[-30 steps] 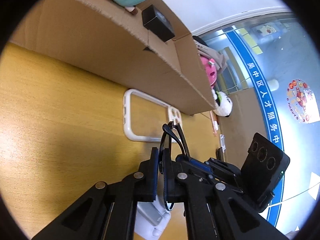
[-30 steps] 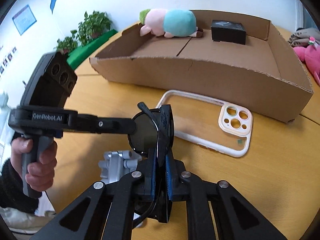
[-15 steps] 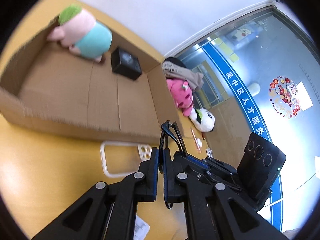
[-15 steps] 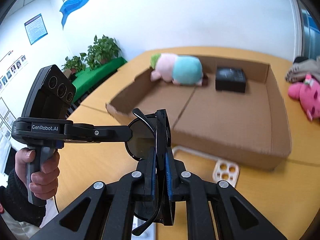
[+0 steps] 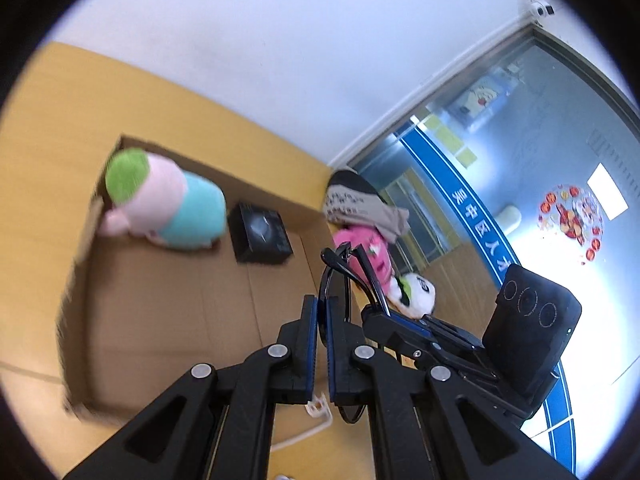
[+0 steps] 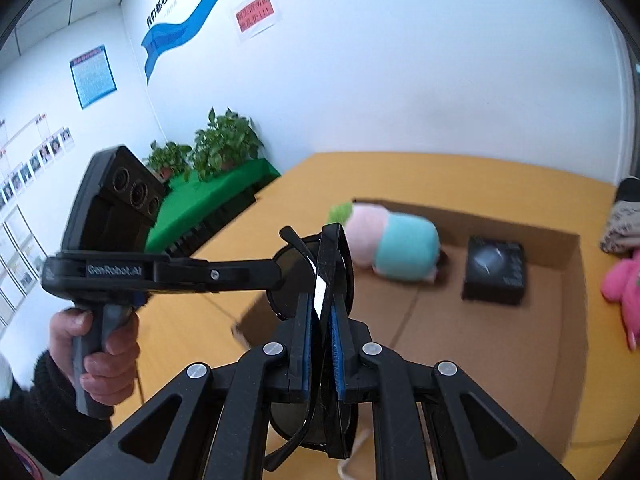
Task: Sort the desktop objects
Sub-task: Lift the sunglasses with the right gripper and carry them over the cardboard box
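Folded black sunglasses (image 6: 332, 256) hang in the air above the near wall of an open cardboard box (image 6: 480, 340). My right gripper (image 6: 320, 308) is shut on their frame. My left gripper (image 6: 280, 270) comes in from the left, held by a hand, and is shut on one lens. In the left wrist view the sunglasses (image 5: 340, 276) stick up from my left gripper (image 5: 322, 304), with the right gripper (image 5: 376, 314) clamped beside it. Inside the box (image 5: 160, 320) lie a pink and teal plush toy (image 5: 168, 208) (image 6: 392, 248) and a small black box (image 5: 262, 234) (image 6: 496, 272).
A white phone case (image 5: 316, 404) lies on the wooden table below the grippers. Right of the box sit a pink plush (image 5: 360, 240) (image 6: 624, 280), a panda plush (image 5: 416, 292) and a grey bundle (image 5: 360, 200). Potted plants (image 6: 224, 144) stand at the back left.
Both grippers have risen together with the sunglasses, from just over the phone case to well above the box's near wall. The box's inside now shows from above.
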